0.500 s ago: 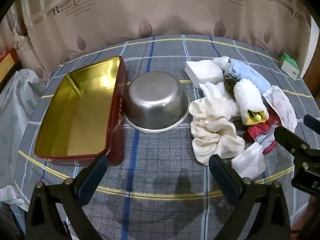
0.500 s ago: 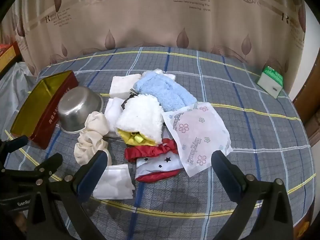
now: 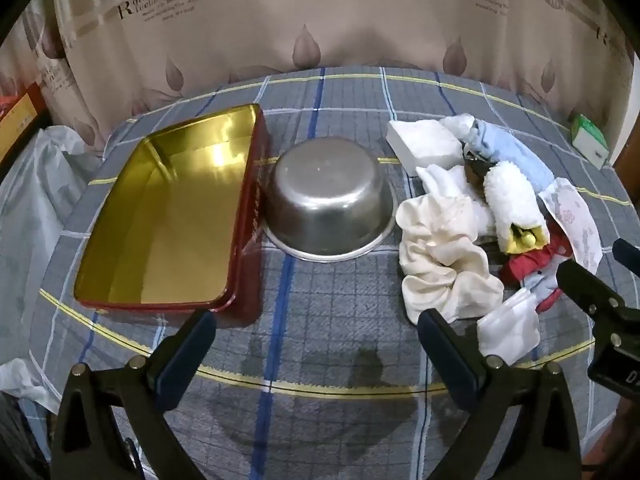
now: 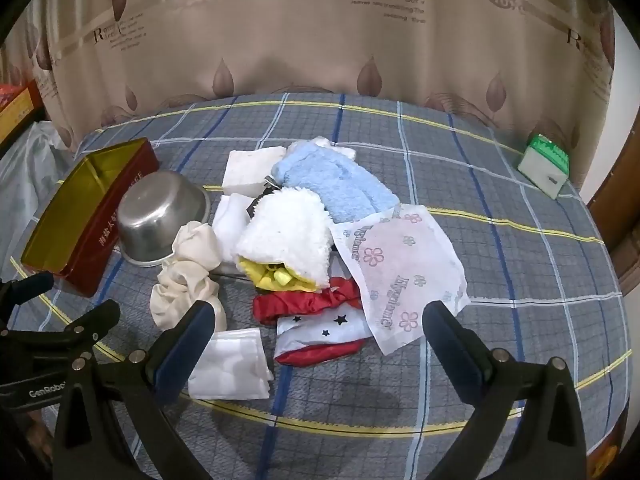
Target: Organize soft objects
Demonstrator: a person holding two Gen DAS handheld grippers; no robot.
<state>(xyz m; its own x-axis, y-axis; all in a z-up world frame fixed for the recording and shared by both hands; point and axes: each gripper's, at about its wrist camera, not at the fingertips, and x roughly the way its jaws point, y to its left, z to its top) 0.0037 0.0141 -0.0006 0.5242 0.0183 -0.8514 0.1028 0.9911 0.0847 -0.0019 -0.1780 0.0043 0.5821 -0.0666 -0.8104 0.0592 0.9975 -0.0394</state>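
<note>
A heap of soft things lies on the plaid table: a cream cloth (image 3: 444, 256) (image 4: 186, 276), a fluffy white piece (image 4: 288, 236) over something yellow (image 4: 280, 278), a light blue towel (image 4: 334, 186), a red and white starred fabric (image 4: 320, 320), a flowered tissue pack (image 4: 400, 268) and a folded white cloth (image 4: 232, 364). An open red tin with a gold inside (image 3: 168, 216) and an upturned steel bowl (image 3: 328, 196) stand left of the heap. My left gripper (image 3: 316, 344) hangs open over bare cloth. My right gripper (image 4: 316, 332) is open above the heap's near edge, holding nothing.
A green and white box (image 4: 544, 166) sits at the far right edge of the table. A white block (image 3: 428, 144) lies behind the heap. A patterned curtain (image 4: 320, 32) hangs behind the table. Clear plastic sheeting (image 3: 32, 200) lies off the left side.
</note>
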